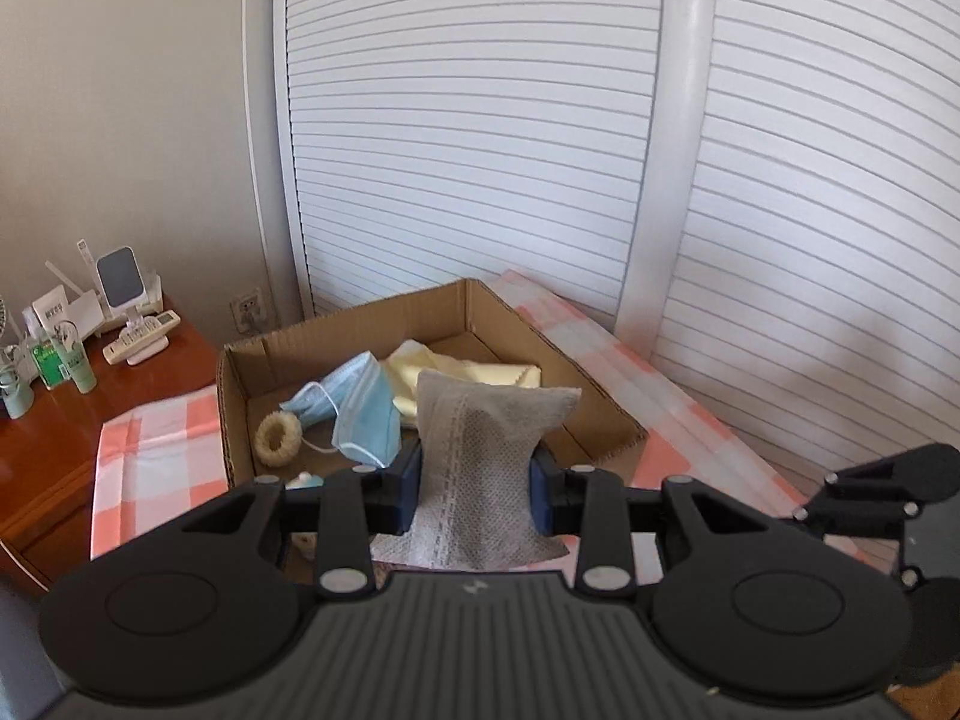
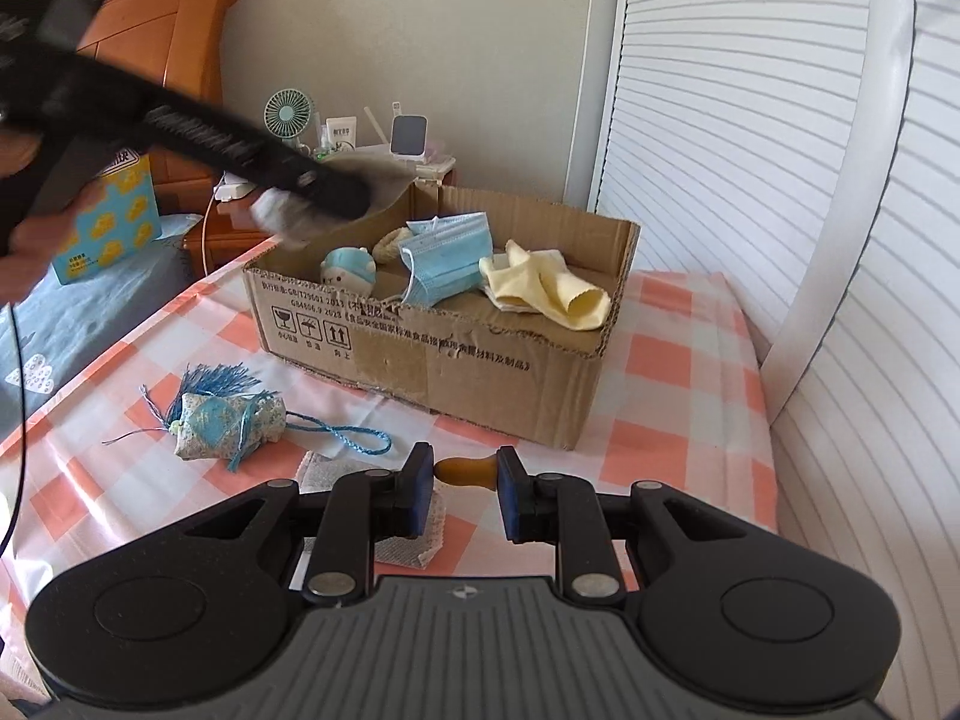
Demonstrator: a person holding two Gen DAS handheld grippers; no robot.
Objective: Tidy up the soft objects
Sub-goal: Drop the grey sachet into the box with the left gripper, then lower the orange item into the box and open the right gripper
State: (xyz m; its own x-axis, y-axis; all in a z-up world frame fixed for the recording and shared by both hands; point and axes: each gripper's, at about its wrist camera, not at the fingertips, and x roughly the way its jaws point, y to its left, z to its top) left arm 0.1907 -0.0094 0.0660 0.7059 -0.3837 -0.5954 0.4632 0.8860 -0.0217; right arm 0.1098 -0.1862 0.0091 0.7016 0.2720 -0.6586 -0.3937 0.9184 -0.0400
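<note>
Above the near side of the box [image 1: 480, 312], the left claw [image 1: 474, 492] is clamped on a grey pouch [image 1: 480, 450], its blue pads squeezing the middle into a waist. The pouch's long axis runs near to far, the far end pointing over the box and flaring out past the pads. Inside the box lie a blue mask [image 1: 366, 408], a yellow cloth [image 1: 462, 372] and a fuzzy ring [image 1: 278, 438]. Over the checked tabletop [image 2: 672, 360], near the box's front wall, the right claw [image 2: 465, 495] stands narrow, pinching a small amber piece [image 2: 465, 470] whose long axis runs left to right between the pads. Left of it lies a tasselled sachet [image 2: 228, 423], long axis left to right, and a mesh pouch [image 2: 414, 546] under the left pad.
</note>
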